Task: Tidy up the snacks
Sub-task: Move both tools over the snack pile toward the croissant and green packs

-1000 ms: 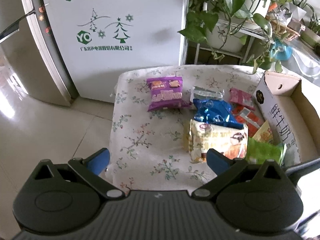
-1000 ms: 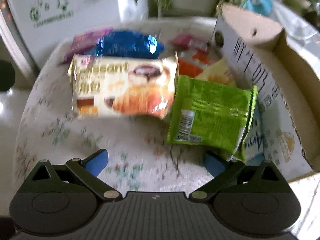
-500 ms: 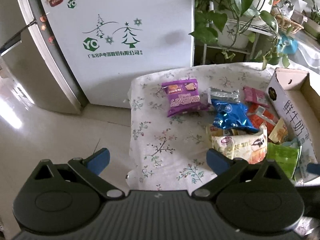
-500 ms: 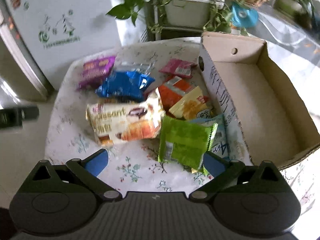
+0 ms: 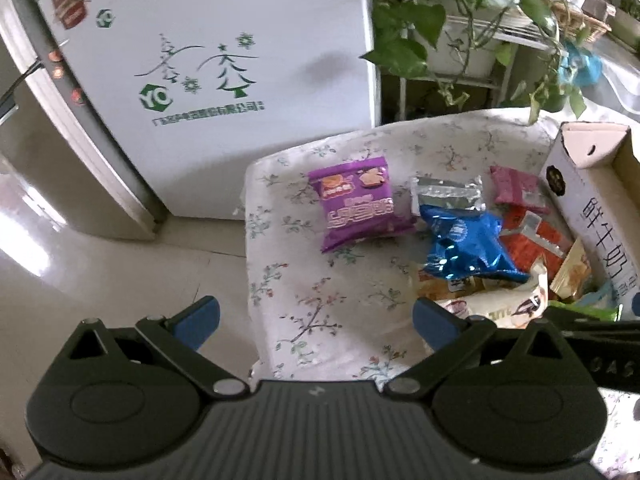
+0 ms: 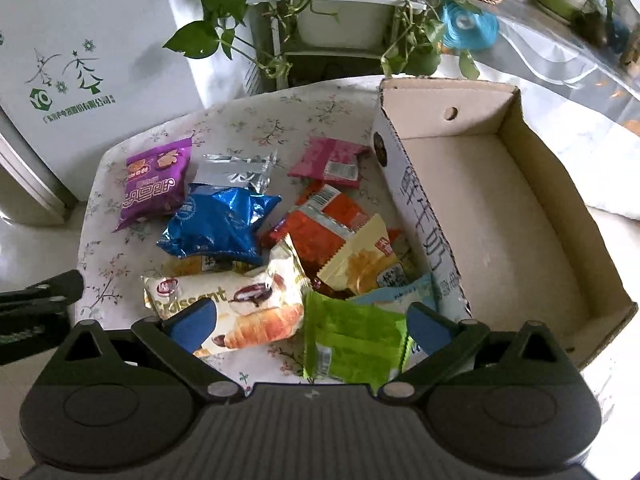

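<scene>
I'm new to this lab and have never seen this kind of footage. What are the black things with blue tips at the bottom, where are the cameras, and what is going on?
There is no robot arm. A person holds a two-finger gripper in each hand, and a fisheye camera on each looks forward along its fingers. The black shape with blue pads is the gripper itself: the left gripper in one view, the right gripper in the other. Both are open and hold nothing.

Ahead is a table with a floral cloth. Snack packets lie loose on it: a purple bag, a blue foil bag, a silver packet, a pink packet, a croissant pack, a green packet and others. Beside them stands a cardboard box, with nothing in it yet.
</scene>
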A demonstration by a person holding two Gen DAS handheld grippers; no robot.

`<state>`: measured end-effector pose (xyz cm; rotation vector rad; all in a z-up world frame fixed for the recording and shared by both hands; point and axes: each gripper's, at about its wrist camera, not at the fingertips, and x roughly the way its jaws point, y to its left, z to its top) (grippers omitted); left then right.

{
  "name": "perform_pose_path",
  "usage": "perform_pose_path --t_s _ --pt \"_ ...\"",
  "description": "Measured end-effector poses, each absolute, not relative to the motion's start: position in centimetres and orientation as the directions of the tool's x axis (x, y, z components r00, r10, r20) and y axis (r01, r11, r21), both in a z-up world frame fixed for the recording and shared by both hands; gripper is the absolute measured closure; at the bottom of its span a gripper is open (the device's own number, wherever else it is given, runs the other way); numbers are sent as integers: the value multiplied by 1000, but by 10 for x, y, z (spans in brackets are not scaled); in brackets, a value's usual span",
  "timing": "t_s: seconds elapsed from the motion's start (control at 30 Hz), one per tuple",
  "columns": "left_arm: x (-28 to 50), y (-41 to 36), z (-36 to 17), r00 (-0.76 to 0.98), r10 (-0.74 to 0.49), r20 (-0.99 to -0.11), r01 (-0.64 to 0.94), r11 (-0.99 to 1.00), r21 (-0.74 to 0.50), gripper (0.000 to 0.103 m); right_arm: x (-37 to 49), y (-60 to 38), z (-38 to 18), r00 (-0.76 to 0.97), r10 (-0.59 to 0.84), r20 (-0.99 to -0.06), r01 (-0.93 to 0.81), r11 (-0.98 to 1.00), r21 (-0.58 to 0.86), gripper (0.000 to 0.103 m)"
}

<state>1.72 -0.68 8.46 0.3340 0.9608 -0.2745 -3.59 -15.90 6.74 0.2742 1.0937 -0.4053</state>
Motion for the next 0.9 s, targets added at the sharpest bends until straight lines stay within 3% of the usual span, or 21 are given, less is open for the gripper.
perform_pose_path --t_s 0.47,0.9 --pt "32 -19 74 557 -32 -830 361 910 207 2 -18 -155 64 379 -230 -896 450 892 -38 0" --pt "33 -14 73 542 -30 -840 332 926 181 2 -15 -153 64 386 -238 -891 456 889 -40 0"
